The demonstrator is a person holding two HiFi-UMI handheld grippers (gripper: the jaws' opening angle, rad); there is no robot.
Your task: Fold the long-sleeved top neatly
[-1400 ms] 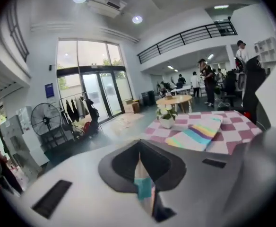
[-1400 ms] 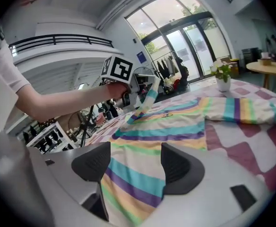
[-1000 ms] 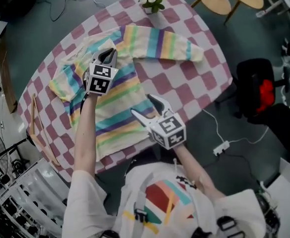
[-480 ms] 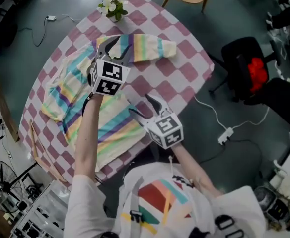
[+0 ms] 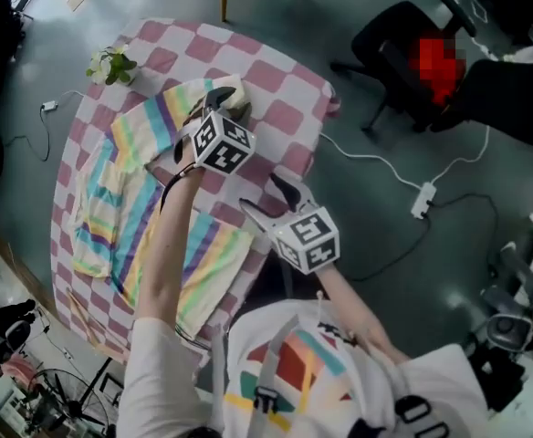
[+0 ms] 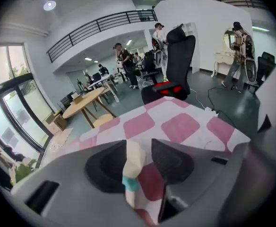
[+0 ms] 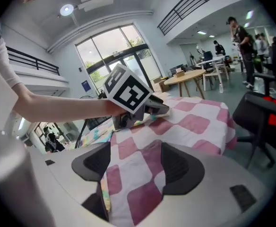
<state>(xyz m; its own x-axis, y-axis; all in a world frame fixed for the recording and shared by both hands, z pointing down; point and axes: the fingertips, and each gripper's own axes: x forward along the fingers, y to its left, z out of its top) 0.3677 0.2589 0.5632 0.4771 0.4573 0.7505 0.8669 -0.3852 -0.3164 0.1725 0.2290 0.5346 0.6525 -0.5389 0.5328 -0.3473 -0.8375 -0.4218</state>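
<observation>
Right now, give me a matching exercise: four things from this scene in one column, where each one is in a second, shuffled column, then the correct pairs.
Things
1. sleeve cuff
2. white flowers
3. power strip
4. right gripper

Places
A. on the floor, on a cable
B. between the jaws of the left gripper
C. over the near part of the checked tablecloth, jaws apart, nothing between them
D. at the table's far edge

Pairs: 1-B, 2-D, 3-A, 4-C
</observation>
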